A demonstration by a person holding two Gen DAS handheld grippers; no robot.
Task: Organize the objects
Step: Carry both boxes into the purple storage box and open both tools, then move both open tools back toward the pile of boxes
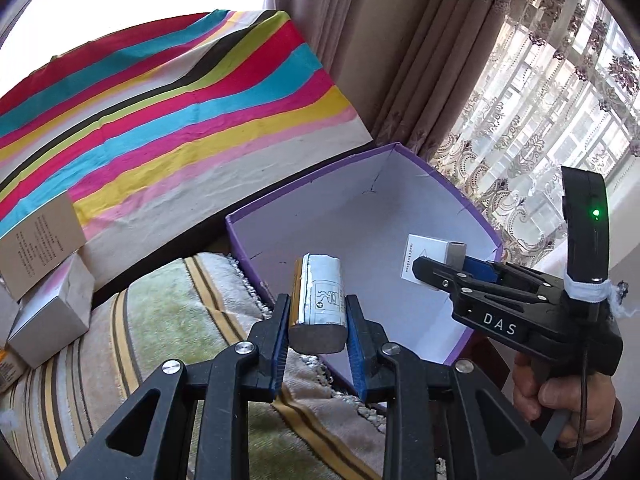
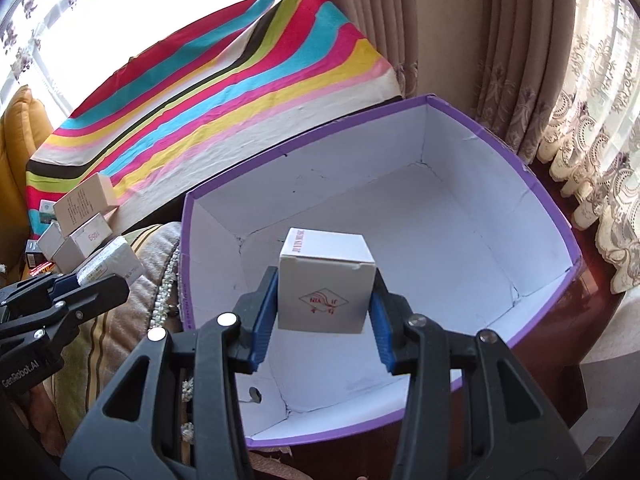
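Note:
My left gripper (image 1: 318, 326) is shut on a small silver box (image 1: 320, 304) with a gold side, held above the near left rim of a purple storage box (image 1: 280, 196) with a white inside. My right gripper (image 2: 326, 300) is shut on a white cube box (image 2: 326, 286) with a red logo, hanging over the purple storage box's (image 2: 552, 208) bare white floor. In the left wrist view the right gripper (image 1: 442, 266) reaches in from the right with that white box (image 1: 430, 258), a hand (image 1: 560, 396) on its handle. The left gripper (image 2: 80, 284) shows at the left edge of the right wrist view.
A rainbow-striped cloth (image 1: 180, 108) covers the surface behind the storage box. Several small cardboard boxes (image 2: 82, 228) are piled at the left on a striped fringed towel (image 1: 160, 344). Brown and lace curtains (image 1: 500, 100) hang behind and to the right.

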